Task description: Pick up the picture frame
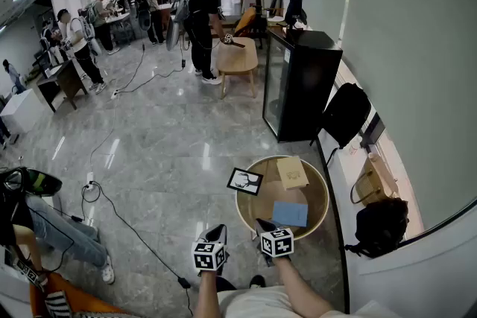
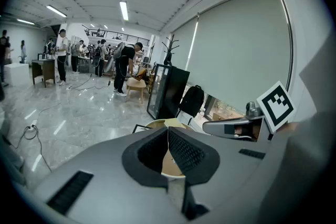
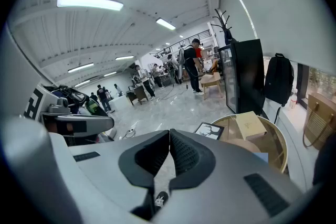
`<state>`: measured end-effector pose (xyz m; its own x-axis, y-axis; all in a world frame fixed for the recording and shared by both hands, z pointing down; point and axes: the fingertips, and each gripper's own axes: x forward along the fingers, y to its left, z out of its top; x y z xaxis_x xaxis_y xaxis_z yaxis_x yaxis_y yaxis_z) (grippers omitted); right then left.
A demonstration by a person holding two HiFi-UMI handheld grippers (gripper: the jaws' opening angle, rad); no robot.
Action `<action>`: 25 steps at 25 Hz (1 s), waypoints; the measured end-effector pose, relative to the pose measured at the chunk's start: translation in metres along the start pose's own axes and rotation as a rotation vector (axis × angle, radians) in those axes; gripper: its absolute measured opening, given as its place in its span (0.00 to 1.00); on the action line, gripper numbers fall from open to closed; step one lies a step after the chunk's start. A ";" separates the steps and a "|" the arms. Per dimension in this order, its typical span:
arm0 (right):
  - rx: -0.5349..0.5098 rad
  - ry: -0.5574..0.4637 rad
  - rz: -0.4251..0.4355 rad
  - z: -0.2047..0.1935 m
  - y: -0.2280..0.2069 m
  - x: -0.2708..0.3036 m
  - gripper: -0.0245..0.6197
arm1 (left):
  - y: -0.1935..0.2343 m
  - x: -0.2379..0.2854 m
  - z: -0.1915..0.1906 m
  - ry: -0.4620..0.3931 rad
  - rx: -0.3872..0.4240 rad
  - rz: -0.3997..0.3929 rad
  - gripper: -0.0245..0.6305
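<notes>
A black picture frame with a white tree print lies on the left rim of a round wooden table; it also shows in the right gripper view. Only a dark edge of the frame peeks out in the left gripper view. My left gripper is held low, short of the table, shut and empty. My right gripper hangs at the table's near edge, also shut with nothing between its jaws. Both sit well short of the frame.
On the table lie a tan box and a blue sheet. A black cabinet stands beyond the table, with bags along the right wall. A cable runs over the floor at left. People stand far back.
</notes>
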<state>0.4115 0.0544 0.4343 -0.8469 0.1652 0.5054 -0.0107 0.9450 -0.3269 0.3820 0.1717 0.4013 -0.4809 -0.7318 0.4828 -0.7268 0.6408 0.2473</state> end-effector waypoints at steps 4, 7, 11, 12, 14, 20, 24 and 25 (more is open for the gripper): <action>-0.001 -0.001 0.005 -0.002 -0.001 0.002 0.09 | 0.000 0.002 -0.002 0.002 0.003 0.001 0.07; -0.007 0.000 0.012 0.001 -0.001 0.004 0.09 | -0.001 -0.003 -0.003 0.001 0.000 0.010 0.07; 0.012 -0.013 0.020 0.003 -0.002 0.013 0.09 | 0.012 -0.015 -0.009 0.010 0.015 0.040 0.07; 0.024 -0.018 0.023 0.003 -0.001 0.016 0.09 | 0.018 -0.018 -0.011 0.013 0.011 0.052 0.07; 0.064 -0.029 0.038 0.001 0.001 0.018 0.09 | 0.031 -0.023 -0.017 0.018 -0.023 0.074 0.07; 0.140 -0.072 0.043 0.009 -0.002 0.024 0.09 | 0.040 -0.006 -0.014 0.032 -0.018 0.035 0.07; 0.161 -0.074 0.020 0.011 -0.011 0.029 0.09 | 0.037 0.017 0.005 0.024 0.002 -0.018 0.07; 0.170 -0.076 0.014 0.011 -0.013 0.031 0.09 | 0.038 0.022 0.008 0.020 0.006 -0.029 0.07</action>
<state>0.3800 0.0438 0.4457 -0.8852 0.1503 0.4403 -0.0830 0.8802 -0.4673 0.3399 0.1780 0.4142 -0.4496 -0.7455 0.4920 -0.7436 0.6175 0.2563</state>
